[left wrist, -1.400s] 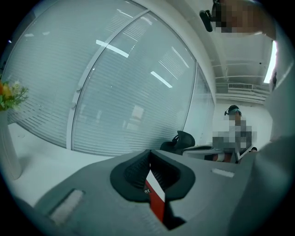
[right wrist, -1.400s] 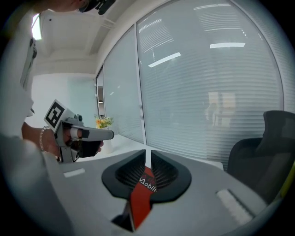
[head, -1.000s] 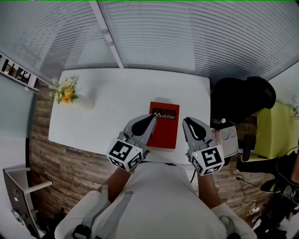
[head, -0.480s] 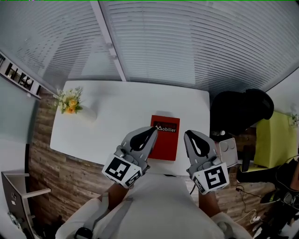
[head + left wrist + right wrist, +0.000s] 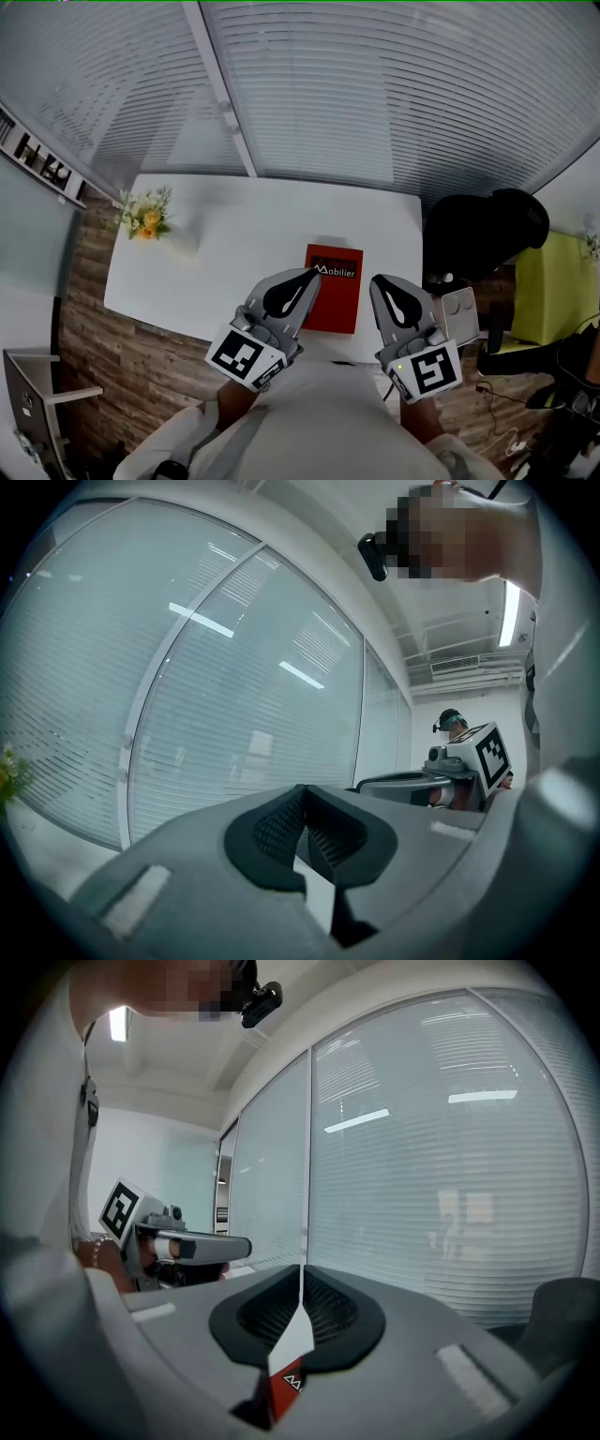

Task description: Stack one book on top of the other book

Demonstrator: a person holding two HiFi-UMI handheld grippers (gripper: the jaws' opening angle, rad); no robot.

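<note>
Left gripper point(image 5: 312, 275) and right gripper point(image 5: 378, 280) are both clamped shut on nothing, lifted higher than a second ago. Red book point(image 5: 336, 298) hasn't budged on the table point(image 5: 234, 234).

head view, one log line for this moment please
left gripper: shut, empty | right gripper: shut, empty | red book: flat on table, not held

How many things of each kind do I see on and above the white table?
Red rectangular book: 1
Yellow flower bunch in white vase: 1
Grey plastic hand-held gripper: 2, left hand-held gripper and right hand-held gripper
Total: 4
</note>
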